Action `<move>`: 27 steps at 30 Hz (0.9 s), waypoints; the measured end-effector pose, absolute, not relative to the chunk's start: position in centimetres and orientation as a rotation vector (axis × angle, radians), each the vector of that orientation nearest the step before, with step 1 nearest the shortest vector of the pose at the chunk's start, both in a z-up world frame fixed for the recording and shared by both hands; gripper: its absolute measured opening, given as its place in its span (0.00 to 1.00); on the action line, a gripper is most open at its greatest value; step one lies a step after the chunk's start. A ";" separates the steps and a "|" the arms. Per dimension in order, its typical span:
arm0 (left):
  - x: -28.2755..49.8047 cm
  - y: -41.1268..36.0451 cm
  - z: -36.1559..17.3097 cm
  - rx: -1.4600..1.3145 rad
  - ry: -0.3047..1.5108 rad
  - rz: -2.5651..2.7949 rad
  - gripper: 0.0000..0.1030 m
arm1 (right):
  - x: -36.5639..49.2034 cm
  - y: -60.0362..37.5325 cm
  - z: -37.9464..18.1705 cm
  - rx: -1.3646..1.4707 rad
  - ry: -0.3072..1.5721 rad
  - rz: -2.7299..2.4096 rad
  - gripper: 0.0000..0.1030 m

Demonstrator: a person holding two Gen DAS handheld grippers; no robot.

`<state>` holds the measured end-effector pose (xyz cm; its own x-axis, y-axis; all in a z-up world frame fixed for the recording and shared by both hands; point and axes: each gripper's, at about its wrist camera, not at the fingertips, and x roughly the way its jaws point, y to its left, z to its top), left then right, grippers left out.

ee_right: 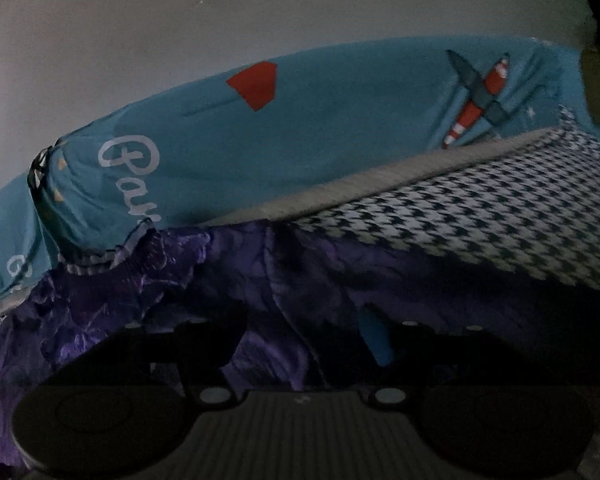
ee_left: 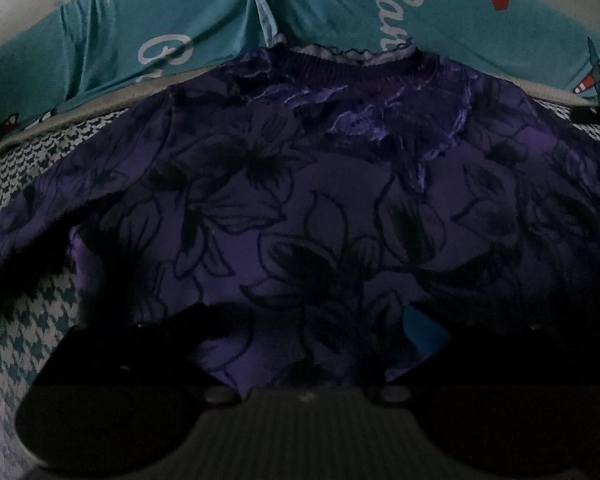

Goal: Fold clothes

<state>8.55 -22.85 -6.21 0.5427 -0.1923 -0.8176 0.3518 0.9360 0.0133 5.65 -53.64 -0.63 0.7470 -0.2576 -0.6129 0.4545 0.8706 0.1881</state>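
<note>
Garment: purple top [ee_left: 300,208] lying soft, light, limp | grip: hem or shoulder seam | tongs: left gripper [ee_left: 324,344] gaping, holding nothing; right gripper [ee_right: 300,344] standing part-open over bunched fabric, grip uncertain

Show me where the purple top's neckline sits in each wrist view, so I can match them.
Left wrist: neckline at top centre, the purple top spread out below it.
Right wrist: neckline at left, mid-height, only partly seen; top bunched.
Shared landmark: teal pillow lettered "Pa…", just behind the neckline in both.

Dim room: houndstooth bed [ee_right: 480,232], teal pillows [ee_right: 300,140], grey wall [ee_right: 180,20].
</note>
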 end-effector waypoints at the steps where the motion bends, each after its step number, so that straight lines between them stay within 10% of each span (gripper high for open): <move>1: 8.6 -22.8 -6.2 0.184 0.942 -0.327 1.00 | 6.3 -53.5 -0.6 0.340 0.609 -0.398 0.60; 17: 9.4 -22.6 -6.3 0.182 0.933 -0.343 1.00 | 13.2 -53.7 -2.9 0.303 0.650 -0.429 0.60; 27: 9.6 -22.6 -6.4 0.189 0.925 -0.348 1.00 | 15.4 -52.2 -4.3 0.161 0.676 -0.418 0.06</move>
